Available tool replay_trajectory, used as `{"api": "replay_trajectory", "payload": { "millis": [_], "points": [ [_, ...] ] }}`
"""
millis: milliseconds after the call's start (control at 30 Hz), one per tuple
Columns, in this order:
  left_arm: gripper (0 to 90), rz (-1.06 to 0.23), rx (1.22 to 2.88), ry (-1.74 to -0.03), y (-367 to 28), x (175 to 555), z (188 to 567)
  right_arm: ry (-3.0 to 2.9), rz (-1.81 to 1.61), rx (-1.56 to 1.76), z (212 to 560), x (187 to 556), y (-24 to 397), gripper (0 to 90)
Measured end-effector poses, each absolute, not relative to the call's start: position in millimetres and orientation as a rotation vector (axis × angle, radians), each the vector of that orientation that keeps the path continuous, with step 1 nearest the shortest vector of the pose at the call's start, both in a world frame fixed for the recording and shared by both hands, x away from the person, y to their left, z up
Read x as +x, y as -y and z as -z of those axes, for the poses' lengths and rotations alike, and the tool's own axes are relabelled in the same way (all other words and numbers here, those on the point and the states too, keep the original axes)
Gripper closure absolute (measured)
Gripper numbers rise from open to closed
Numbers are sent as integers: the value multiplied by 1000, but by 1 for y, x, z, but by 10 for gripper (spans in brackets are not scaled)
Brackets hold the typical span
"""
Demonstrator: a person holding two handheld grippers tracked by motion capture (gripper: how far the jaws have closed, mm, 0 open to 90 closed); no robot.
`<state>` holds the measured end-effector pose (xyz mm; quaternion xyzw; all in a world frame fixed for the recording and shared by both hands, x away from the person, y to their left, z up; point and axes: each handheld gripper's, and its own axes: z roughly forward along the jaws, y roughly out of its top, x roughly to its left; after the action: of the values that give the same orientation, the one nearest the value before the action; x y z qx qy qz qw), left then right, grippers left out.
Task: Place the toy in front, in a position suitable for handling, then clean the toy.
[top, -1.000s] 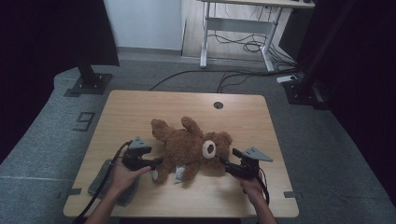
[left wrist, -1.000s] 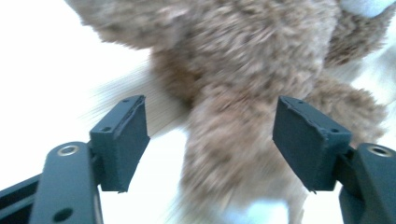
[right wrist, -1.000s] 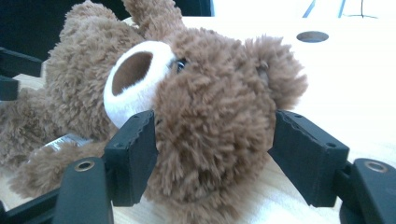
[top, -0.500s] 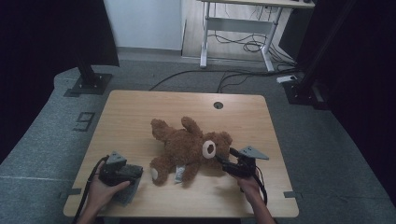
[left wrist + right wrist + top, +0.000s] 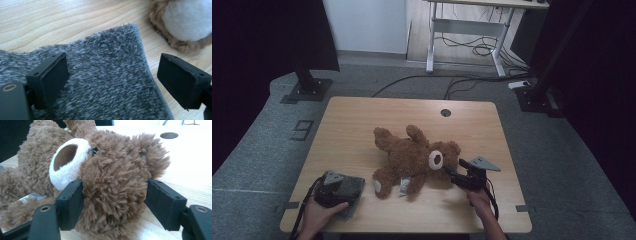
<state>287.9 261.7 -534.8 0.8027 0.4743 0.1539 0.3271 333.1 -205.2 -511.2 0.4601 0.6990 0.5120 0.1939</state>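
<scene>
- Teddy bear (image 5: 414, 159): lying on its back at the middle of the wooden surface (image 5: 362, 120), head toward the right gripper (image 5: 451, 175), one white-soled foot (image 5: 187, 18) just beside the grey cloth (image 5: 349, 192).
- Right gripper: jaws clamped on the bear's head below the ear, one on each side, plush pressed in between them in the right gripper view (image 5: 112, 195).
- Left gripper (image 5: 343, 186): jaws apart, just opened, hovering over the grey cloth at the near left corner; nothing gripped between the pads.
- Step judged in hand: bear steadied by the head while the cloth is being addressed.
- Next move judged: left jaws lowered onto a cloth edge and closed, thin pile needing a low, flat approach.
- Materials: bear of shaggy brown plush, white muzzle (image 5: 65, 162), sewn label (image 5: 404, 186); cloth short-piled, fleecy, rectangular, limp; surface smooth, light-grained, with a round cable hole (image 5: 445, 113).
</scene>
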Motion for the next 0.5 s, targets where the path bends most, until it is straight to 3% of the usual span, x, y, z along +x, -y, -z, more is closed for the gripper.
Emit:
{"api": "replay_trajectory", "payload": {
  "millis": [367,500],
  "points": [
    [105,-488,2141,-1250,-255,291,544,-1958,-1434,1294,512,332,207,307],
    [200,-509,2117,-1263,-257,290,543,-1958,-1433,1298,512,332,207,308]
  ]
}}
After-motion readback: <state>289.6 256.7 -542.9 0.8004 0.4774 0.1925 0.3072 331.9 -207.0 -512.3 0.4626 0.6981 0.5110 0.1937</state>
